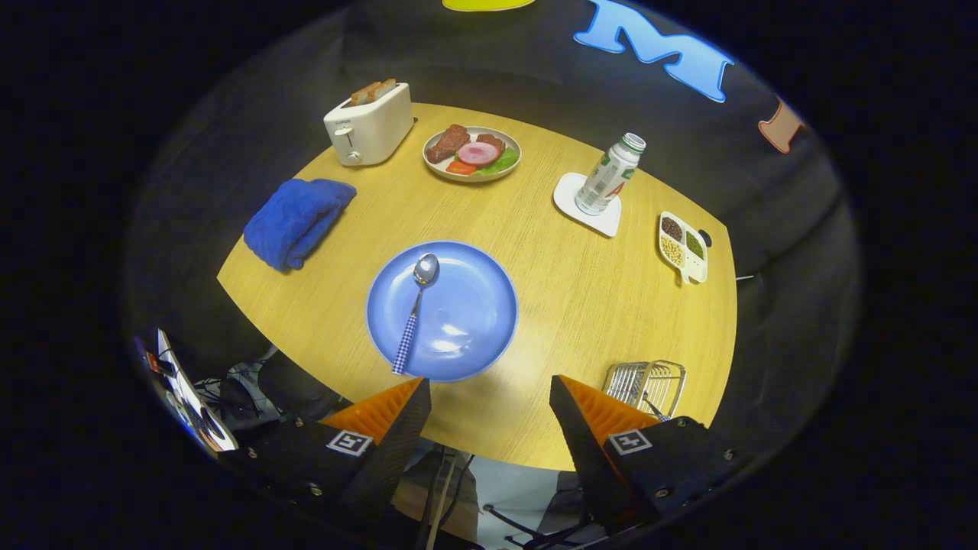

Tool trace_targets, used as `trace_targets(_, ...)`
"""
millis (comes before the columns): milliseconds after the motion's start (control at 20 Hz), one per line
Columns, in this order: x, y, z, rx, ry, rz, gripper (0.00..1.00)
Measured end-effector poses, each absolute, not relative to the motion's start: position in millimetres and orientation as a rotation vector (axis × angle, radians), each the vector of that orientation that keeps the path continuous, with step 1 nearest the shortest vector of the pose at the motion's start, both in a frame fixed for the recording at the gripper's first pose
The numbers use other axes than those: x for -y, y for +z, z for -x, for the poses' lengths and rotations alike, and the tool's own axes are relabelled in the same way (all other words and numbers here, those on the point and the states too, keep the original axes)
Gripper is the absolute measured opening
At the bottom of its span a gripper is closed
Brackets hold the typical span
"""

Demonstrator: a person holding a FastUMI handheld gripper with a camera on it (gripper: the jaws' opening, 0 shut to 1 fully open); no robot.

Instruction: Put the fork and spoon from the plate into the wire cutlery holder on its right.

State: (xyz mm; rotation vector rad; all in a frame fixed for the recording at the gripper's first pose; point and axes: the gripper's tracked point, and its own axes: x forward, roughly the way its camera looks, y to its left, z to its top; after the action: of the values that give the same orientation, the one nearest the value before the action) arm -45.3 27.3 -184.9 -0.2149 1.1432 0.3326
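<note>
The gripper point(489, 397) is held above the near edge of the round wooden table point(581, 305), its two fingers spread wide apart with nothing between them. Just ahead of the fingers the blue plate point(474, 305) is seen, and all else is placed by it. On the plate a spoon point(415, 309) is laid (bowl pointing away from the gripper, checked handle reaching over the plate's near rim), close to the left finger's tip. No fork can be made out on the plate. The wire cutlery holder point(646, 386) is set to the right of the plate, near the table edge, partly hidden behind the right finger; what is inside it cannot be told. Beyond the plate and to its left a folded blue towel point(298, 220) is laid, and farther off a white toaster point(369, 126) with bread in its slots. Straight beyond the plate a dish of food point(472, 153) is seen. Beyond and to the right a bottle point(609, 176) is stood on a white coaster point(587, 206), with a divided snack tray point(682, 246) farther right.
</note>
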Motion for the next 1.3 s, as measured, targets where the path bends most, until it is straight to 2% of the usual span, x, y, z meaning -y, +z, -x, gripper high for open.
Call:
trace_targets(350, -65, -198, 48, -1.177, 0.362, 0.215, 0.96)
trace_targets(700, -89, -222, 33, -1.146, 0.262, 0.172, 0.96)
trace_targets(1300, -115, -274, 38, -1.219, 0.259, 0.147, 0.96)
